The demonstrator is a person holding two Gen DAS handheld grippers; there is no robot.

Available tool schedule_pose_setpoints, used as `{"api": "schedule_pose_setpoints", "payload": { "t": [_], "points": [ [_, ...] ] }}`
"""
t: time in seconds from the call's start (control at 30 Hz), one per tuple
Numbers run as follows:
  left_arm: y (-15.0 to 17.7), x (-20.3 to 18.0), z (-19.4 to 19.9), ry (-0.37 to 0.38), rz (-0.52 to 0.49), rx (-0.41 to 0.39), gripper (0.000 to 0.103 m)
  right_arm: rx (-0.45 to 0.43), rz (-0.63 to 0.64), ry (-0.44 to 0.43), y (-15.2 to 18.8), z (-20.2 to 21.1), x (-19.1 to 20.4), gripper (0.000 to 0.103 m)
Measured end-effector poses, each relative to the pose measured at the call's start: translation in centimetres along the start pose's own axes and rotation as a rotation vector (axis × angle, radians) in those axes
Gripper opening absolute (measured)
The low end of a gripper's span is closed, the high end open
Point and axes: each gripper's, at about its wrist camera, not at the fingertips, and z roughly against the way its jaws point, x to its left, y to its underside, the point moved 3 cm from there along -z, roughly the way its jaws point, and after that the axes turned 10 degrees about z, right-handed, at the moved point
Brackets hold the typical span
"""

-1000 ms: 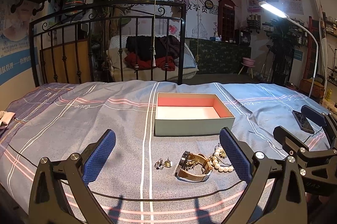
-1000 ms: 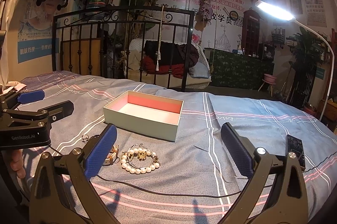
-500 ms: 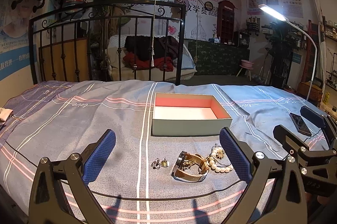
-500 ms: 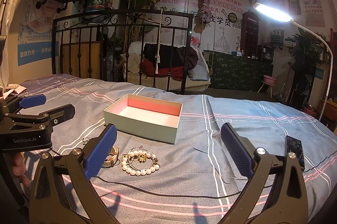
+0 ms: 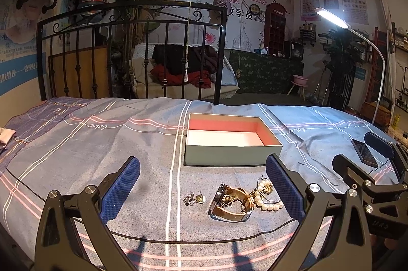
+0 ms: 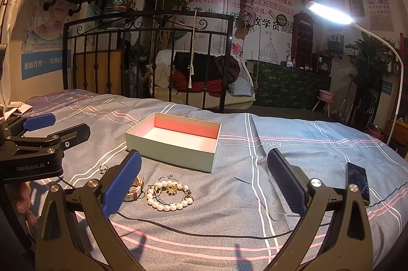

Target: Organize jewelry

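An open pale-green box (image 5: 232,152) with a pink lining sits on the bed, empty; it also shows in the right wrist view (image 6: 173,147). In front of it lie a pair of earrings (image 5: 194,198), a gold watch with a tan strap (image 5: 230,202) and a pearl bracelet (image 5: 267,197). The right wrist view shows the pearl bracelet (image 6: 168,195), with the watch (image 6: 135,190) partly hidden behind my finger. My left gripper (image 5: 202,190) is open above the jewelry. My right gripper (image 6: 204,184) is open, the bracelet just left of its middle.
A dark phone (image 5: 364,152) lies on the striped blue bedsheet (image 5: 76,143) at the right, also in the right wrist view (image 6: 357,180). A black cable (image 6: 204,232) runs across the sheet. A black metal bed rail (image 5: 127,54) stands behind.
Both grippers have shifted slightly, so the box and jewelry drifted a little left in the left wrist view. Nothing was grasped or moved on the bed.
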Motion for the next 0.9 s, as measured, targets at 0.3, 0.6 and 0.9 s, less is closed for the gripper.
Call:
{"api": "schedule_pose_setpoints", "payload": {
  "t": [0.3,0.6,0.9],
  "points": [
    [0.1,0.3,-0.2,-0.001,0.013,0.009,0.097,0.006,0.0,0.007,0.2,-0.1,0.0,0.097],
    [0.3,0.4,-0.7,-0.002,-0.001,0.023,0.097,0.038,0.021,0.006,0.3,-1.2,0.9,0.097],
    [1.4,0.1,-2.4,-0.003,-0.085,0.158,0.097,0.124,0.006,-0.034,1.2,-3.6,1.0,0.097]
  ]
}}
